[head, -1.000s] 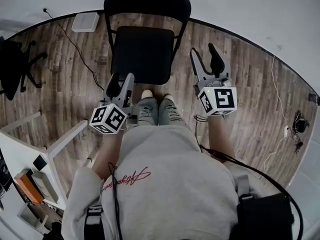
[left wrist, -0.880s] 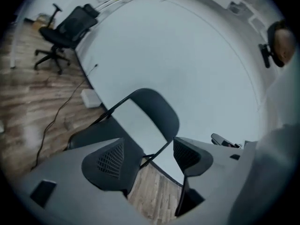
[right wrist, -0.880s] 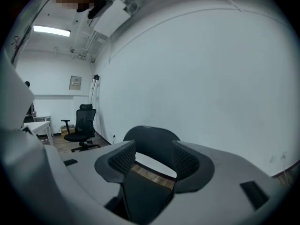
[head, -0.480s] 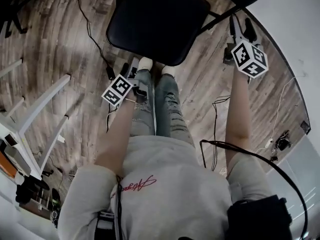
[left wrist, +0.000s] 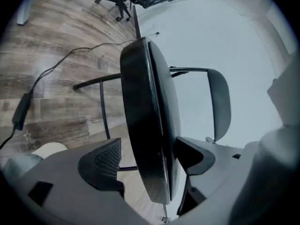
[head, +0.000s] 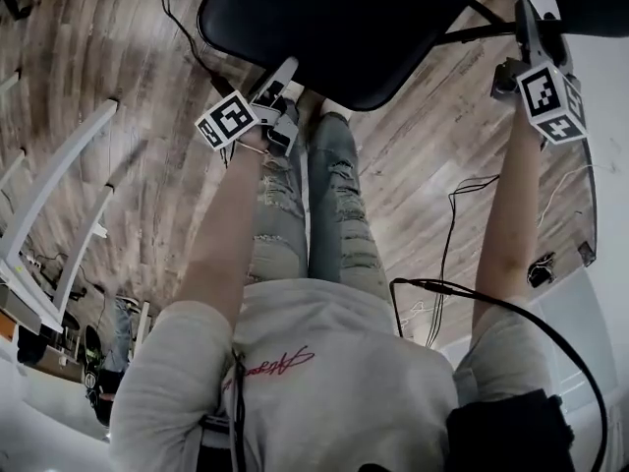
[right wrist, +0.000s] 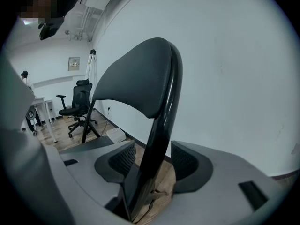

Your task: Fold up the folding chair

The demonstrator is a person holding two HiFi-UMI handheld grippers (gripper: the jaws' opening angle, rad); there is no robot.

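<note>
The black folding chair stands unfolded on the wood floor; its seat (head: 334, 28) fills the top of the head view. My left gripper (head: 278, 79) is at the seat's front left edge. In the left gripper view the seat edge (left wrist: 145, 102) runs between the jaws of the left gripper (left wrist: 150, 156), which have just been opening; a gap shows beside one pad (left wrist: 105, 158). My right gripper (head: 526, 23) straddles the backrest's side tube (right wrist: 161, 116). Its jaws have also just been opening, so the right gripper (right wrist: 153, 159) stands open, its pads (right wrist: 123, 161) clear of the tube. The backrest (right wrist: 136, 78) rises above.
The person's legs in jeans (head: 324, 195) stand just in front of the seat. A white desk frame (head: 59, 185) is at the left and cables (head: 462, 214) trail over the floor. An office chair (right wrist: 77, 104) stands further off by the white wall.
Both grippers have gone down and forward onto the chair. The left one has rolled and now takes the seat edge between its jaws; the right one has reached the backrest tube.
</note>
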